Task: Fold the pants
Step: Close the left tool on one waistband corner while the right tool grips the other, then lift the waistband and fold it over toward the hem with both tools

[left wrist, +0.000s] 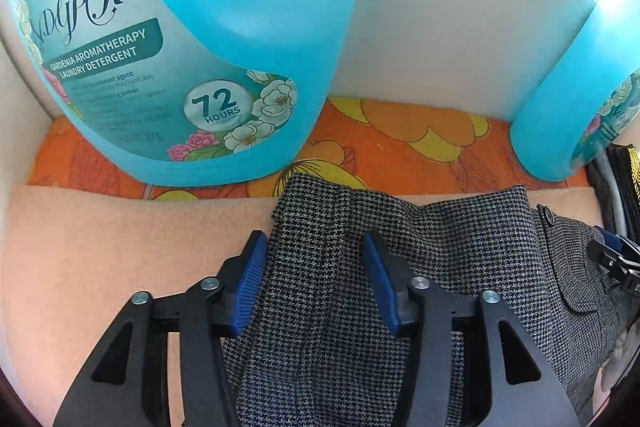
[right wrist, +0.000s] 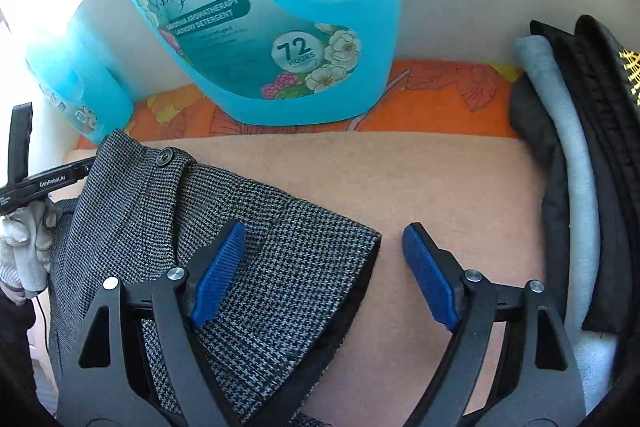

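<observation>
Grey houndstooth pants (left wrist: 400, 251) lie bunched on a peach cloth (left wrist: 100, 251). My left gripper (left wrist: 314, 247) is open, its blue pads on either side of a fabric fold that runs between them. In the right wrist view the pants (right wrist: 256, 235) show a black button (right wrist: 163, 157) at the waistband. My right gripper (right wrist: 324, 239) is open wide over the pants' right edge; its left pad (right wrist: 218, 271) rests over the fabric, its right pad (right wrist: 432, 279) over the bare peach cloth (right wrist: 440, 179). The left gripper (right wrist: 36, 183) shows at the left edge there.
A large blue detergent jug (left wrist: 200, 39) and a smaller blue bottle (left wrist: 568, 107) stand on an orange floral cloth (left wrist: 400, 143) against a white wall. In the right wrist view, folded dark and light-blue clothes (right wrist: 576, 167) are stacked at the right.
</observation>
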`<state>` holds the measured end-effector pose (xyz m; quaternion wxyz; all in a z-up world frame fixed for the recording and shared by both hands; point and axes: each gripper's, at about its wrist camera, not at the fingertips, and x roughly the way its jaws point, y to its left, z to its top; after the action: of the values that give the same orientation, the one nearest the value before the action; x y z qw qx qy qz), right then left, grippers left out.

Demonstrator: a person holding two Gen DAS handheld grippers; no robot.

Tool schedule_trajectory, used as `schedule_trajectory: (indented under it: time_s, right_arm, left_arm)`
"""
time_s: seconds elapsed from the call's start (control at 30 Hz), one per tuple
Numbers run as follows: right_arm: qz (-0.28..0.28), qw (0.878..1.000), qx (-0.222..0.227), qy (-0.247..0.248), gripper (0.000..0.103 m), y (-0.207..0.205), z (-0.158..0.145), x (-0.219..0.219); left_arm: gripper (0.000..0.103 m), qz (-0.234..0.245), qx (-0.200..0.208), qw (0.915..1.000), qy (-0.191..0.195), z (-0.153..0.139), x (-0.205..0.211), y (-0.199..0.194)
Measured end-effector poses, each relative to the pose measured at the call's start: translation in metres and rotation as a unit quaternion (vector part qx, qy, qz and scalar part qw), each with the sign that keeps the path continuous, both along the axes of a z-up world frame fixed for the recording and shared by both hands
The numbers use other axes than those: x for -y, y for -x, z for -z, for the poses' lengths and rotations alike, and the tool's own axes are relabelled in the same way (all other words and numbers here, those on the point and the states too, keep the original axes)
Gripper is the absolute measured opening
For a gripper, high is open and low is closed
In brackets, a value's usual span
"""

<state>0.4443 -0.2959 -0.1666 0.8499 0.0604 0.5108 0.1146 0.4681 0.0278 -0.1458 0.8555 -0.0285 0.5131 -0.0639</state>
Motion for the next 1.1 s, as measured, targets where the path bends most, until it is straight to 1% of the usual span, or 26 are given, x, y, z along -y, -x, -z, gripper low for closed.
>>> schedule_trajectory:
  time_s: [0.03, 0.07, 0.1, 0.17, 0.2, 0.4, 0.5, 0.67, 0.73, 0.8, 0.83, 0.9, 0.93, 1.0, 1.1]
  right_arm:
    - [-0.003, 1.0, 0.001, 0.001, 0.066, 0.0, 0.0, -0.003]
    - [-0.003, 1.0, 0.002, 0.005, 0.056, -0.001, -0.001, -0.006]
    - [-0.005, 1.0, 0.003, 0.002, 0.041, -0.001, -0.001, -0.007]
    - [-0.009, 1.0, 0.004, -0.006, 0.026, 0.0, -0.006, -0.01]
    - [-0.011, 1.0, 0.009, -0.006, 0.022, 0.001, -0.01, -0.011]
    - [-0.039, 0.997, 0.062, 0.006, 0.018, 0.012, -0.056, -0.024]
    - [-0.053, 0.995, 0.086, 0.019, 0.017, 0.022, -0.078, -0.031]
    - [-0.065, 0.989, 0.127, 0.028, 0.017, 0.052, -0.113, -0.035]
    - [-0.071, 0.988, 0.137, 0.027, 0.016, 0.066, -0.124, -0.034]
    - [-0.077, 0.986, 0.147, 0.028, 0.016, 0.083, -0.135, -0.032]
    - [-0.083, 0.984, 0.154, 0.03, 0.016, 0.094, -0.141, -0.028]
    - [-0.09, 0.982, 0.16, 0.035, 0.016, 0.107, -0.144, -0.032]
    - [-0.092, 0.982, 0.161, 0.036, 0.016, 0.116, -0.144, -0.032]
    - [-0.099, 0.981, 0.162, 0.032, 0.016, 0.132, -0.144, -0.032]
    - [-0.113, 0.977, 0.174, 0.044, 0.016, 0.157, -0.141, -0.035]
  left_arm:
    - [0.033, -0.001, 0.006, 1.0, -0.006, -0.001, 0.001, 0.002]
    - [0.025, -0.002, 0.01, 0.9999, -0.012, -0.002, 0.001, 0.003]
    - [0.021, -0.003, 0.011, 0.9999, -0.009, -0.003, 0.002, 0.004]
    - [0.015, -0.007, 0.014, 0.9999, -0.001, -0.006, -0.002, 0.007]
    - [0.013, -0.008, 0.016, 0.9998, 0.004, -0.01, -0.005, 0.01]
    - [0.011, -0.019, 0.056, 0.9974, 0.042, -0.048, -0.031, 0.037]
    - [0.011, -0.01, 0.086, 0.9952, 0.047, -0.074, -0.041, 0.053]
    - [0.011, -0.007, 0.122, 0.9904, 0.065, -0.103, -0.051, 0.082]
    - [0.011, -0.006, 0.134, 0.9882, 0.074, -0.115, -0.057, 0.097]
    - [0.011, -0.002, 0.148, 0.9862, 0.074, -0.128, -0.064, 0.111]
    - [0.011, 0.001, 0.156, 0.9849, 0.075, -0.132, -0.066, 0.122]
    - [0.011, 0.005, 0.164, 0.9834, 0.078, -0.135, -0.07, 0.141]
    - [0.011, 0.01, 0.167, 0.9828, 0.078, -0.134, -0.084, 0.155]
    - [0.011, 0.017, 0.171, 0.9825, 0.072, -0.134, -0.086, 0.177]
    - [0.011, 0.024, 0.173, 0.9821, 0.071, -0.129, -0.089, 0.206]
